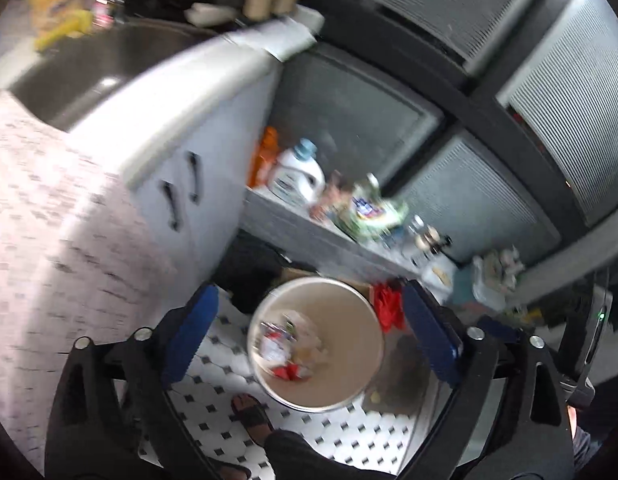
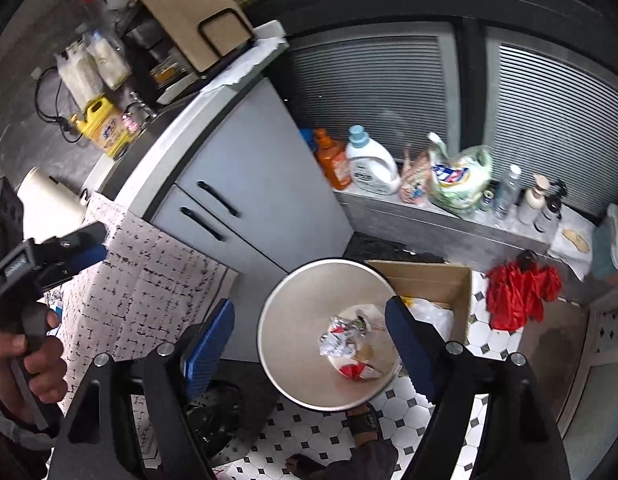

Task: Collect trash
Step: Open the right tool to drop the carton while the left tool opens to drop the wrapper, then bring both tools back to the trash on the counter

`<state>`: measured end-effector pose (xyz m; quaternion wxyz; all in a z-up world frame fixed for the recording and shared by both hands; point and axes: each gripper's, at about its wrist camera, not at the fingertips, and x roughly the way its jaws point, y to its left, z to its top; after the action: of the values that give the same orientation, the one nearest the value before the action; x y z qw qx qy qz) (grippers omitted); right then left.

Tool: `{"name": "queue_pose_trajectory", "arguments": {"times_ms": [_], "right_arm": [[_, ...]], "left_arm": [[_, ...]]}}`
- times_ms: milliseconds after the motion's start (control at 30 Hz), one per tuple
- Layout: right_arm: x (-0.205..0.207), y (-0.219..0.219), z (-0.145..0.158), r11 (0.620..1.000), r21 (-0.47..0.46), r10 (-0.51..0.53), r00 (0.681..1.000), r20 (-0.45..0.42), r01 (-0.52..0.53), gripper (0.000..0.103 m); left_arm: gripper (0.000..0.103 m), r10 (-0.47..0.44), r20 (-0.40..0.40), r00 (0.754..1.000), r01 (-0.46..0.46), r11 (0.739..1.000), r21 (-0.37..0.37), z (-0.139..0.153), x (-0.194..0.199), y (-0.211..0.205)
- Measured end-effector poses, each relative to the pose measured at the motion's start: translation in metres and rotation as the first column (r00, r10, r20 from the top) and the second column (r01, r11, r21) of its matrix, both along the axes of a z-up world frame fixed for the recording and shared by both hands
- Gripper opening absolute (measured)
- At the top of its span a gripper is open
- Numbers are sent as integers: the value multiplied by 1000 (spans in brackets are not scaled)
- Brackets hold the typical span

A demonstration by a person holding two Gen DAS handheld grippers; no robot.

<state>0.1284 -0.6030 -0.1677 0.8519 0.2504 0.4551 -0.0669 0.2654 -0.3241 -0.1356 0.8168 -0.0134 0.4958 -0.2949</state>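
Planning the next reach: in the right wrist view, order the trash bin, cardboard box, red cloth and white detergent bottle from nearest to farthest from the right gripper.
1. Trash bin, right below the right gripper.
2. Cardboard box, behind the bin, right.
3. Red cloth, floor, farther right.
4. White detergent bottle, on the back ledge.

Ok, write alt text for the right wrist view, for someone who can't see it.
The open, empty right gripper hangs above a round trash bin that holds crumpled wrappers, on a black-and-white tiled floor. Beside the bin are a grey cabinet and a cardboard box; detergent bottles line a ledge behind. The left gripper shows at the left edge.
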Motion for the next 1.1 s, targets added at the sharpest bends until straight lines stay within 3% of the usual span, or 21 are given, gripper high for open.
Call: {"name": "queue_pose_trajectory", "arguments": {"times_ms": [100, 267, 367, 633, 933, 1100], "right_arm": [[14, 12, 5, 999, 3, 53, 998, 28, -53, 81], [40, 39, 20, 993, 4, 121, 990, 76, -122, 96], [55, 59, 28, 986, 0, 167, 981, 95, -168, 95], [100, 139, 44, 950, -9, 311, 945, 102, -312, 95], [138, 255, 71, 902, -91, 431, 892, 136, -422, 95], [154, 318, 83, 866, -138, 498, 854, 151, -481, 95]], "left_arm": [[97, 82, 30, 996, -82, 997, -1, 14, 1, 32], [97, 206, 55, 977, -207, 978, -2, 30, -2, 86], [97, 287, 66, 956, -286, 958, -12, 35, -7, 120], [97, 466, 81, 881, -464, 885, -41, 42, -14, 216], [97, 569, 119, 814, -564, 823, -72, 51, -15, 316], [97, 645, 133, 753, -640, 764, -79, 52, -18, 379]]}}
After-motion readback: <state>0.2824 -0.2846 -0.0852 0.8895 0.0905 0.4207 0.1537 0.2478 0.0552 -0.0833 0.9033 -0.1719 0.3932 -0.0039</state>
